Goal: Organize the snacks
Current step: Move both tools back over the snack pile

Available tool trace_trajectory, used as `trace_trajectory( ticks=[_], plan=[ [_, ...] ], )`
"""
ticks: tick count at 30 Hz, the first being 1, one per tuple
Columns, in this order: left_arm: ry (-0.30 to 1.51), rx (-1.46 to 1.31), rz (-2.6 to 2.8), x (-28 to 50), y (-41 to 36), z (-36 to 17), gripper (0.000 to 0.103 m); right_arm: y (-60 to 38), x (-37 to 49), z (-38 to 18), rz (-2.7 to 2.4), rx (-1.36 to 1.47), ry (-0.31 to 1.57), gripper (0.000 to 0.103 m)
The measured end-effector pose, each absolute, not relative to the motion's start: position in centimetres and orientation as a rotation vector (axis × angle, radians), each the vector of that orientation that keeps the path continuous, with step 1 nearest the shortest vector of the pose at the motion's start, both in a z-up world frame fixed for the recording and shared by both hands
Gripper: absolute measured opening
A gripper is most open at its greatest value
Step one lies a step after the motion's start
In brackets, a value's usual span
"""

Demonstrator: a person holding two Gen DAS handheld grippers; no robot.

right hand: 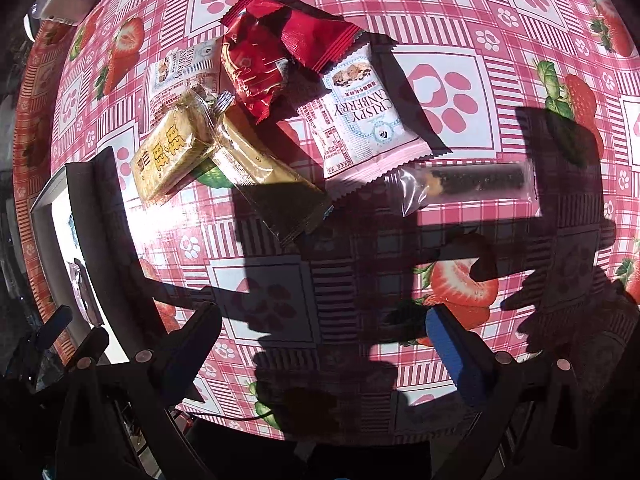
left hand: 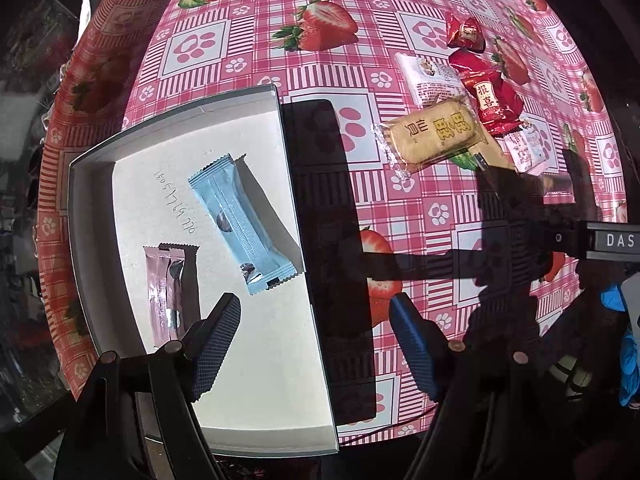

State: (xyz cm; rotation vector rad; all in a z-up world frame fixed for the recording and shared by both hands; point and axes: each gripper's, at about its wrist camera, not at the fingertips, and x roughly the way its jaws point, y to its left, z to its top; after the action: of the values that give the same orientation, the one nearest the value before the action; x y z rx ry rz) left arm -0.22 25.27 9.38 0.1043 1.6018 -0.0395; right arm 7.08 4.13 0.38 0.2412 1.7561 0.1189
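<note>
Left gripper (left hand: pixel 316 344) hung over the white tray (left hand: pixel 80 216), fingers spread and empty, one over the tray floor, the other out past the right wall over the worktop (left hand: pixel 320 60). Tray held a pink bar (left hand: pixel 166 288) near the left finger and a pale blue packet (left hand: pixel 244 224) near its middle; a drop from here could have snagged the wall or nudged the pink bar. Right of the tray lay the unsorted pile: yellow rice cracker (right hand: pixel 170 156) leaning on a gold-brown bar (right hand: pixel 272 184), red packets (right hand: pixel 264 68) overlapping a white cranberry packet (right hand: pixel 360 112), and a clear-wrapped dark stick (right hand: pixel 472 182) just beside it. Right gripper (right hand: pixel 320 344) hovered short of the pile, fingers spread wide, nothing between them. Likely trouble: closing on the overlap and lifting two packets, or slick film sliding out of the pads. Hard shadows from both tools covered the gold-brown bar's near end, which could have hidden its edge.
</note>
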Motion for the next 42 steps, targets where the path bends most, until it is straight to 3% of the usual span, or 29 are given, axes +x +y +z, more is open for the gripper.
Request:
trace_trajectory(
  ticks=[10, 18, 22, 30, 42],
  plan=[
    [1.625, 0.063, -0.065, 2.4, 20.7, 9.2, 0.08, -1.4, 6.6, -1.7, 0.042, 0.287, 1.784, 0.103],
    [1.661, -0.048, -0.046, 7.2, 19.3, 7.8, 0.08, -7.7, 6.2, -3.3, -0.079, 0.516, 1.784, 0.103],
    [1.614, 0.065, -0.047, 10.0, 17.2, 7.2, 0.08, -10.4, 6.8, -3.4, -0.115, 0.58, 1.763, 0.103],
    [1.53, 0.384, -0.197, 12.6, 12.0, 5.4, 0.08, -12.7, 10.5, -2.5, -0.073, 0.424, 1.731, 0.103],
    [1.572, 0.358, -0.238, 16.0, 9.4, 1.8, 0.08, -4.8, 14.8, -0.1, 0.172, 0.138, 1.637, 0.103]
  ],
)
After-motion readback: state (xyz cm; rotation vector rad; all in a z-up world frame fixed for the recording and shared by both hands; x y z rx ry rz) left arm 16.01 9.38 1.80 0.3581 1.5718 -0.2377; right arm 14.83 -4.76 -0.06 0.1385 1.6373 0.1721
